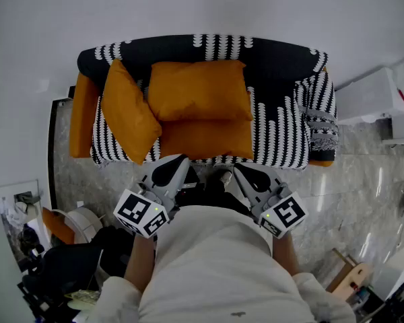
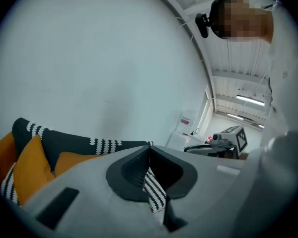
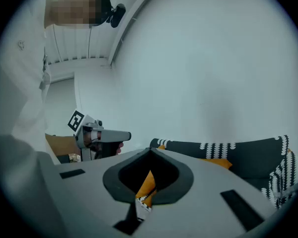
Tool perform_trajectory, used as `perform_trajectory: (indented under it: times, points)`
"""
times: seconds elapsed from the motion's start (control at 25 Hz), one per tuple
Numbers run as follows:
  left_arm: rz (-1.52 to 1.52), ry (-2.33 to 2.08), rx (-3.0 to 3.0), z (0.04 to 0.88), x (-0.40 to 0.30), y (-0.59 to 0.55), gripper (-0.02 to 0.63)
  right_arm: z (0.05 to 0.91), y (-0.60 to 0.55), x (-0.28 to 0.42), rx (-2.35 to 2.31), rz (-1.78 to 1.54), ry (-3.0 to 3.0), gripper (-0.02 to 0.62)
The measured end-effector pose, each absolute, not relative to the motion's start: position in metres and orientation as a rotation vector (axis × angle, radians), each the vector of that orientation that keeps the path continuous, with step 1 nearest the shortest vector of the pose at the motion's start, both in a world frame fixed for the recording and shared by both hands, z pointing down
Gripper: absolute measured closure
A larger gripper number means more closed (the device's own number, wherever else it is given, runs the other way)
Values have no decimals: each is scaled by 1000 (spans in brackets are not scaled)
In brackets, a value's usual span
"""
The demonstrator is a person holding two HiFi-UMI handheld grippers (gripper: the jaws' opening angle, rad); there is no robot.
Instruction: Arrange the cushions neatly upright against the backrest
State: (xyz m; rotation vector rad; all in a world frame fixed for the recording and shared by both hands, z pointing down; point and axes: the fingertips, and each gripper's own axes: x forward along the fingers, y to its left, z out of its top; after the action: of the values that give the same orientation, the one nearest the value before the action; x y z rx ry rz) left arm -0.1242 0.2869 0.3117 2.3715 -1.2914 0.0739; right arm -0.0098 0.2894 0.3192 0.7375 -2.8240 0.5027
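A sofa point(image 1: 283, 123) with a black-and-white cover stands against the wall. One orange cushion point(image 1: 126, 110) stands on its edge at the left end, tilted. A second orange cushion point(image 1: 198, 89) leans on the backrest in the middle, above the orange seat pad point(image 1: 205, 138). My left gripper point(image 1: 172, 167) and right gripper point(image 1: 246, 173) hover close to my body, short of the sofa's front edge, apart from the cushions. Both are shut with nothing in them. Past the shut left gripper point(image 2: 149, 155) the cushions point(image 2: 32, 167) show low left. Beyond the right gripper point(image 3: 150, 155) is the backrest point(image 3: 248, 155).
A striped throw point(image 1: 320, 116) drapes over the sofa's right arm. White cabinets point(image 1: 374, 96) stand to the right on the marble floor point(image 1: 353, 194). Dark bags and clutter point(image 1: 67, 268) lie at the lower left, a wooden piece point(image 1: 347, 274) at the lower right.
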Motion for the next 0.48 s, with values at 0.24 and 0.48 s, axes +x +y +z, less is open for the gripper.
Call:
perform_trajectory:
  times: [0.24,0.48]
  points:
    - [70,-1304,2349,317,-126,289,594,326,292,-12,706,527,-2826,588]
    - [72,-1299,2325,325,-127,297,594,331,298,-15,655,512,-2818,588]
